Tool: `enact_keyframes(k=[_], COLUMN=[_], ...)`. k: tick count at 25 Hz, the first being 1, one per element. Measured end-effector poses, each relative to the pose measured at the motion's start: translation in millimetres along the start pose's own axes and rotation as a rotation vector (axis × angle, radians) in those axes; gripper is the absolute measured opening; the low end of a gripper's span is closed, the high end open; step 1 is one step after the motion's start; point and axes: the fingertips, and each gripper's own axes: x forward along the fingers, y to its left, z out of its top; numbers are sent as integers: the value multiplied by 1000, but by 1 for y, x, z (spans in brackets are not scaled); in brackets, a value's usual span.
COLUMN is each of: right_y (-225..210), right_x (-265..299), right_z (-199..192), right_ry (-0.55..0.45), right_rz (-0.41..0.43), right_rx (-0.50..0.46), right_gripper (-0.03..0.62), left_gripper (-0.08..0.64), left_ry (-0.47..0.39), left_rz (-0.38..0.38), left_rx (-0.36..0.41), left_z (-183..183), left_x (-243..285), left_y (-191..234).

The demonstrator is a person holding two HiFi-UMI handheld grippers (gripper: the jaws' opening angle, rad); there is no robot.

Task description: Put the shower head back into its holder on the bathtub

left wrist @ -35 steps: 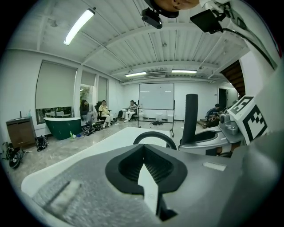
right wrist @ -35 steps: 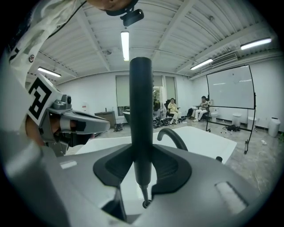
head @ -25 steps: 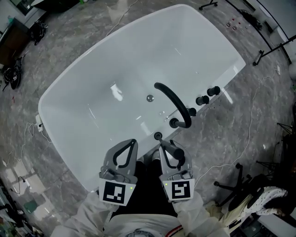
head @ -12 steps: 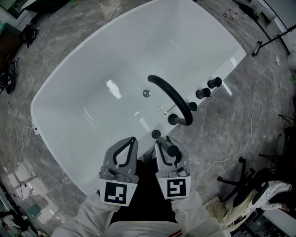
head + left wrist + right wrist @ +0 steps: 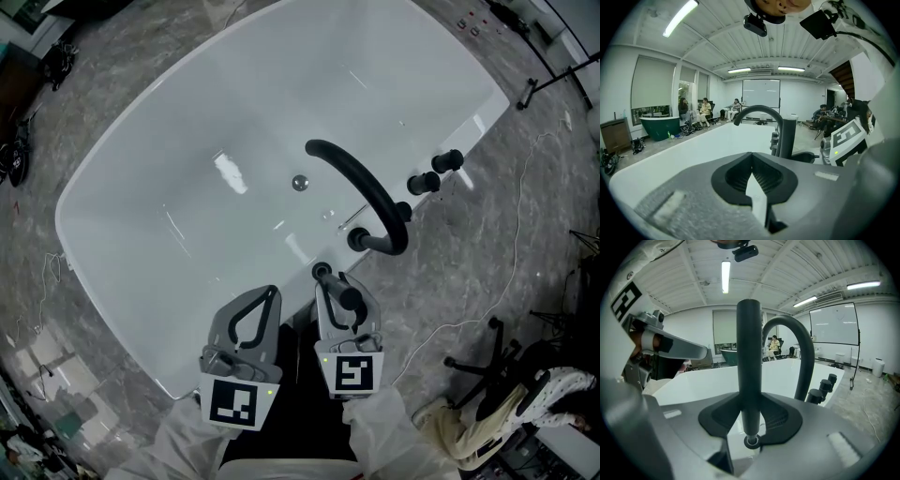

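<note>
**Head view.** The white bathtub [image 5: 281,94] fills most of the frame. A black curved faucet [image 5: 361,183] rises from its near rim, with black knobs [image 5: 436,173] beside it on the rim and a drain [image 5: 300,183] in the tub floor. The left gripper [image 5: 272,291] is held over the near rim with its jaw tips together. The right gripper [image 5: 339,289] is just beside it, holding the black shower head [image 5: 347,298] at the rim close to the faucet base.

**Left gripper view.** The jaws of the left gripper [image 5: 751,157] meet at the tips and nothing lies between them. Beyond them are the tub's rim [image 5: 693,150], the faucet [image 5: 759,112] and the upright shower head [image 5: 790,136].

**Right gripper view.** The jaws of the right gripper [image 5: 750,420] are clamped on the shower head [image 5: 749,371], which stands upright between them. Its lower end meets a dark ring [image 5: 751,441] at the tub rim; whether it is fully seated cannot be told. The faucet [image 5: 797,333] and knobs [image 5: 825,386] stand to the right.
</note>
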Motion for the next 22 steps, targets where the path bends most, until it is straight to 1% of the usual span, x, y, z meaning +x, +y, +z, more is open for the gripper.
enact_keyframes(k=[7, 11, 17, 22], right_y=[-4, -4, -3, -2], right_x=[9, 12, 17, 21], right_z=[-18, -26, -39, -47], right_ry=[7, 18, 29, 31], right_rz=[-28, -28, -36, -31], right_rx=[8, -12, -9, -37], right_gripper=[138, 138, 138, 138], left_gripper=[-8, -8, -8, -8], left_ry=[32, 52, 47, 49], left_rz=[-15, -23, -27, -25], left_rx=[0, -6, -21, -27], left_z=[-18, -26, -32, -35], left_x=[-7, -7, -4, -5], left_y=[-4, -7, -9, -7])
